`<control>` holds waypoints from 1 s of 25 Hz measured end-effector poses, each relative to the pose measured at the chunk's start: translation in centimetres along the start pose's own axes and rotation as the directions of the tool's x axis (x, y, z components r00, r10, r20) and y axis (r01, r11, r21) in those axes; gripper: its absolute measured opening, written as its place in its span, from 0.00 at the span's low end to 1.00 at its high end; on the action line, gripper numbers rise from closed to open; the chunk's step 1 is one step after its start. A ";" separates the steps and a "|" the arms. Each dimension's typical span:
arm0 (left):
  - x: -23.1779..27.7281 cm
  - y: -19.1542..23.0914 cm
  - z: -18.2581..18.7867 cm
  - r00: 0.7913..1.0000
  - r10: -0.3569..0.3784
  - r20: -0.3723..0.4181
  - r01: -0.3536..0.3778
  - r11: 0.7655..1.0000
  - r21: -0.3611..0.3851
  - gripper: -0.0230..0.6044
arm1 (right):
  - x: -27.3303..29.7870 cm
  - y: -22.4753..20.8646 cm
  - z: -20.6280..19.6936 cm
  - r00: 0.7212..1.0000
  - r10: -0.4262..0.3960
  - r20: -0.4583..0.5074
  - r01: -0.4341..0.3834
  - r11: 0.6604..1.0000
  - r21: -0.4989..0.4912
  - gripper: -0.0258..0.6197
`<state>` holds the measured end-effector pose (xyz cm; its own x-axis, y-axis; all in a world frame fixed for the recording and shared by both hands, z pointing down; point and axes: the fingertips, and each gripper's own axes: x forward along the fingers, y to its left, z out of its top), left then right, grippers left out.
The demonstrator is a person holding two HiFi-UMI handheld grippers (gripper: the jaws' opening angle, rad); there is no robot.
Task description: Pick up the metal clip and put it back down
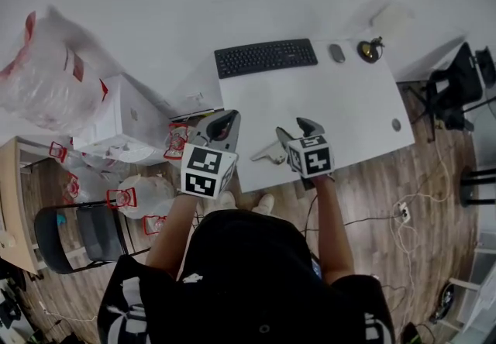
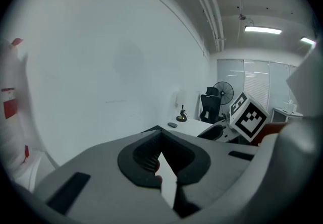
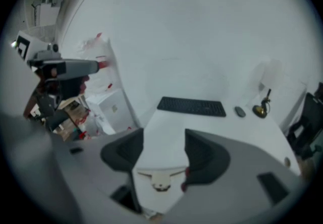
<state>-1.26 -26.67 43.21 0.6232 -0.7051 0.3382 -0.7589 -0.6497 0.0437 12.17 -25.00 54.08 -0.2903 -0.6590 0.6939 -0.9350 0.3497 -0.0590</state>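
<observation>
1. Right gripper [image 3: 162, 142]: jaws spread apart, holding nothing, poised over the near edge of the desk [image 1: 341, 102].
2. Metal clip [image 3: 160, 180]: apparently the small pale winged piece lying on the desk between those jaws.
3. Handling, as judged: probably light, stiff and slippery, so grip squarely across its body, not its wings.
4. Left gripper [image 2: 161, 140]: jaws drawn together, empty.
</observation>
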 end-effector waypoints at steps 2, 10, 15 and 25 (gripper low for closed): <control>0.1 0.0 0.9 1.000 -0.002 0.021 0.002 1.000 0.002 0.07 | -1.4 -0.2 2.0 0.998 -0.021 0.055 0.020 1.000 0.014 0.44; 0.0 -0.6 5.6 0.992 -0.033 0.123 0.030 0.999 0.027 0.07 | -7.0 -1.1 9.3 0.953 -0.128 0.275 0.127 0.992 0.019 0.18; -0.6 -0.7 8.6 0.982 -0.043 0.183 0.034 0.998 0.053 0.07 | -10.0 -1.3 12.0 0.916 -0.171 0.362 0.178 0.984 0.012 0.11; -2.1 -0.7 10.5 0.974 -0.035 0.226 0.010 0.994 0.110 0.07 | -12.9 -0.9 14.4 0.850 -0.180 0.495 0.209 0.978 -0.002 0.09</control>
<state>-0.01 -27.74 32.59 0.6760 -0.7278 0.1154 -0.7270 -0.6843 -0.0569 13.78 -26.40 34.89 -0.1790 -0.9527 0.2456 -0.9745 0.2060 0.0888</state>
